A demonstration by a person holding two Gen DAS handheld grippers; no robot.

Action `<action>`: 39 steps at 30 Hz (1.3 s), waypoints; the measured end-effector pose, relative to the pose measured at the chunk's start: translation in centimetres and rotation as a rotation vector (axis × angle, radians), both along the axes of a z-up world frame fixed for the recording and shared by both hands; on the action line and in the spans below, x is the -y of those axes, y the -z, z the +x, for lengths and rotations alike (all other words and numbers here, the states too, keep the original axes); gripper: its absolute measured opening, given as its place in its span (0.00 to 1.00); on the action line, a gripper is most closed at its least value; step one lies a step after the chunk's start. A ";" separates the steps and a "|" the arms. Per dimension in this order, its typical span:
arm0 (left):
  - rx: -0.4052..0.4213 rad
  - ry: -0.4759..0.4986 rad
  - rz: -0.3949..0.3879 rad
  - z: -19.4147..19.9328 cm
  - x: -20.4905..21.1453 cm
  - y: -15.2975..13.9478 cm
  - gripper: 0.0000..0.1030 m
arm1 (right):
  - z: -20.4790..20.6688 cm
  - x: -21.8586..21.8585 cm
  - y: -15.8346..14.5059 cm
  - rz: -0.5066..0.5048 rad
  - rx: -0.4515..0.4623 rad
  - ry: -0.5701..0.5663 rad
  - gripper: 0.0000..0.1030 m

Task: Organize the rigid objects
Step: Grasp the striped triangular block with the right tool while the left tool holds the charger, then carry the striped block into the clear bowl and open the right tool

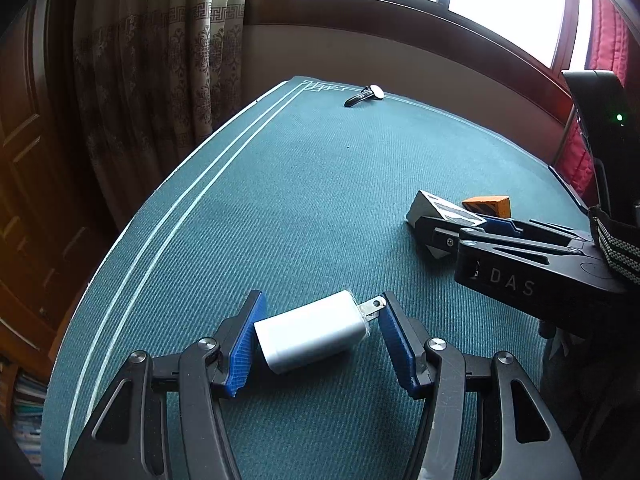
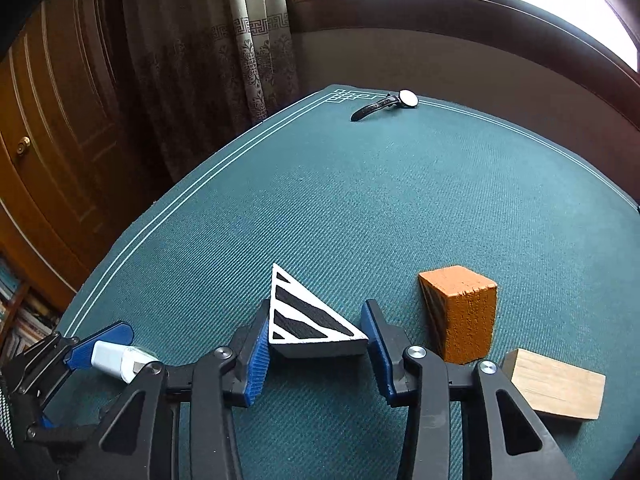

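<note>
White charger [image 1: 310, 332] between spread left gripper [image 1: 318, 340], striped wedge [image 2: 308, 320] between spread right gripper [image 2: 316, 344]

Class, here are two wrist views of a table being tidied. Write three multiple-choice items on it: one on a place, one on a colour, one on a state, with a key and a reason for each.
1. Where does the wristwatch lie?
A. at the far edge of the green table mat
B. between the right tongs' pads
C. on top of the orange block

2. What colour is the charger between the left tongs?
A. orange
B. white
C. black

3. How do the right tongs stand around the striped triangular block?
A. shut far away from it
B. open, one pad on each side of it
C. lifted high above the table

Key:
1 A, the watch sits near the mat's far border, apart from everything else.
2 B, its body is plain white, with metal prongs.
3 B, a blue pad shows at each side, with a gap on the right.
</note>
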State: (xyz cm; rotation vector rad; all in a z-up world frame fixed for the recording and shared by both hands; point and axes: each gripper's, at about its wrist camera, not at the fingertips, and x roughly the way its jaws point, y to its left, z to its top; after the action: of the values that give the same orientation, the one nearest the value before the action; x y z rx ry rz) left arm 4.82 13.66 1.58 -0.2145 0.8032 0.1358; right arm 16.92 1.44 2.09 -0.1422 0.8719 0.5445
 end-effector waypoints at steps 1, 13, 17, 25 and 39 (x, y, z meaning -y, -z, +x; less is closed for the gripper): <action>0.000 0.000 -0.001 0.0 0.0 0.0 0.57 | -0.2 0.0 0.0 -0.004 0.003 0.003 0.44; -0.002 0.006 0.009 0.0 0.4 0.0 0.57 | -3.1 1.5 -0.2 -0.023 0.018 0.033 0.43; -0.003 0.015 0.015 0.0 0.8 0.0 0.57 | -3.9 2.8 -0.2 -0.006 0.007 0.059 0.43; -0.006 0.035 0.023 -0.2 1.9 -0.1 0.57 | -5.6 4.8 -0.2 0.025 -0.013 0.099 0.43; 0.002 0.084 0.039 -0.9 4.1 -0.8 0.57 | -7.8 8.4 -0.3 0.071 -0.041 0.182 0.43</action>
State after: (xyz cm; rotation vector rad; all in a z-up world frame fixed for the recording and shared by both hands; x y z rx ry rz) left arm 3.93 9.55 2.43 -0.1439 0.8056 0.0717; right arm 9.17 -6.92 2.40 0.0135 0.8938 0.4087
